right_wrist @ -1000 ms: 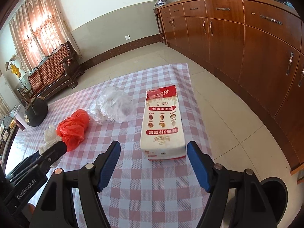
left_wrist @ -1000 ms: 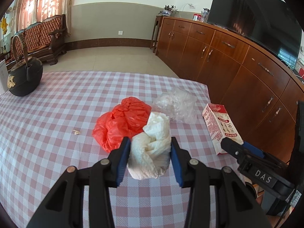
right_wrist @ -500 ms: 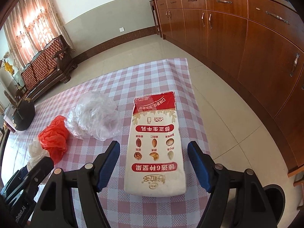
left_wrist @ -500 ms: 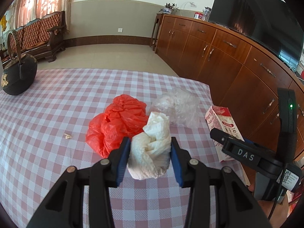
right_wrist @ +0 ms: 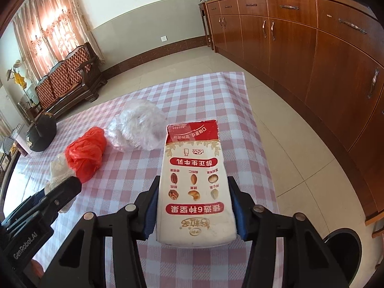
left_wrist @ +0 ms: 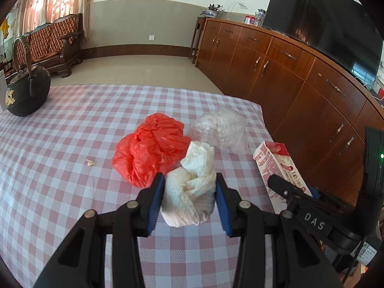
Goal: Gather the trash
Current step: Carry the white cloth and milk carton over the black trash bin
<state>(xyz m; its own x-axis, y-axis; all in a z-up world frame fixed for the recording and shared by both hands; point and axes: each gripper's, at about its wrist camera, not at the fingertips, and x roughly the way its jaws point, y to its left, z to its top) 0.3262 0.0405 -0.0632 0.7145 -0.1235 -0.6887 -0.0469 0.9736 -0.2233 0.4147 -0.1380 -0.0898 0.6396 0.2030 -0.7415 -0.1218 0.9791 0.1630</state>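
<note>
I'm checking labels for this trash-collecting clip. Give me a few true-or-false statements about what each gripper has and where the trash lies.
1. The left gripper is shut on the white crumpled paper. True.
2. The right gripper has a red plastic bag between its jaws. False: the milk carton is there, jaws closing.
3. The red plastic bag lies on the checked tablecloth. True.
4. The black kettle stands on the floor. False: on the tablecloth.

I'm looking at a pink-and-white checked tablecloth (left_wrist: 60,144). My blue pads (left_wrist: 157,199) are showing against a cream paper wad (left_wrist: 192,189). A red plastic bag (left_wrist: 148,148) and a clear one (left_wrist: 220,129) are lying beside a red-and-white milk carton (right_wrist: 194,182).
</note>
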